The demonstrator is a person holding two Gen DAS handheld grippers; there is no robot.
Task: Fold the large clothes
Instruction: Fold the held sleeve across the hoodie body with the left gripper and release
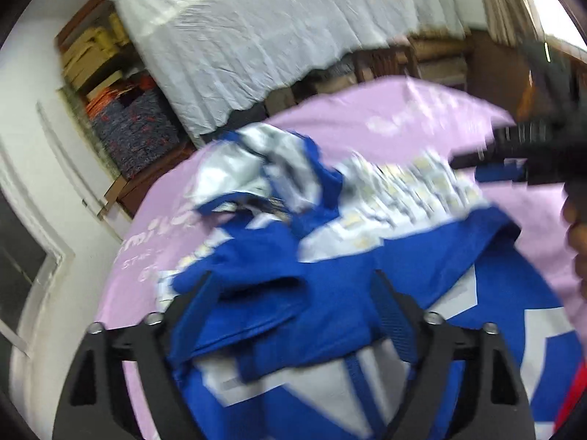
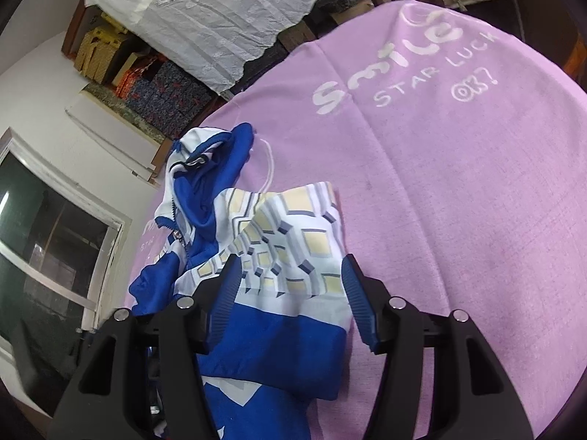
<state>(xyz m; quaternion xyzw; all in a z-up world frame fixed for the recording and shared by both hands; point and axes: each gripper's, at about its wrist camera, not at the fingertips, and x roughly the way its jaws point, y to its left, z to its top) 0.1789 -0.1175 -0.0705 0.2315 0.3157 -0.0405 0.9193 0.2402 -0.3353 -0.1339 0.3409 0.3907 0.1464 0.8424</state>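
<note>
A blue and white jacket (image 1: pixel 330 256) with a yellow-square pattern lies crumpled on a pink cloth (image 1: pixel 385 117). My left gripper (image 1: pixel 293 293) is open just above the jacket's blue fabric, fingers on either side of a fold. The left wrist view is blurred. My right gripper (image 2: pixel 290 275) is open over the jacket's patterned part (image 2: pixel 286 242), with the pink cloth (image 2: pixel 458 183) to its right. The right gripper also shows in the left wrist view (image 1: pixel 477 168) at the jacket's far right edge. The jacket's zipper and collar (image 2: pixel 190 168) lie at the left.
The pink cloth carries white lettering (image 2: pixel 403 69). A white draped cloth (image 1: pixel 275 36) covers furniture behind. Stacked boxes and patterned fabric (image 2: pixel 146 80) fill a shelf at the left. A dark window (image 2: pixel 47 238) is at the left. Wooden furniture (image 1: pixel 440 58) stands beyond the cloth's edge.
</note>
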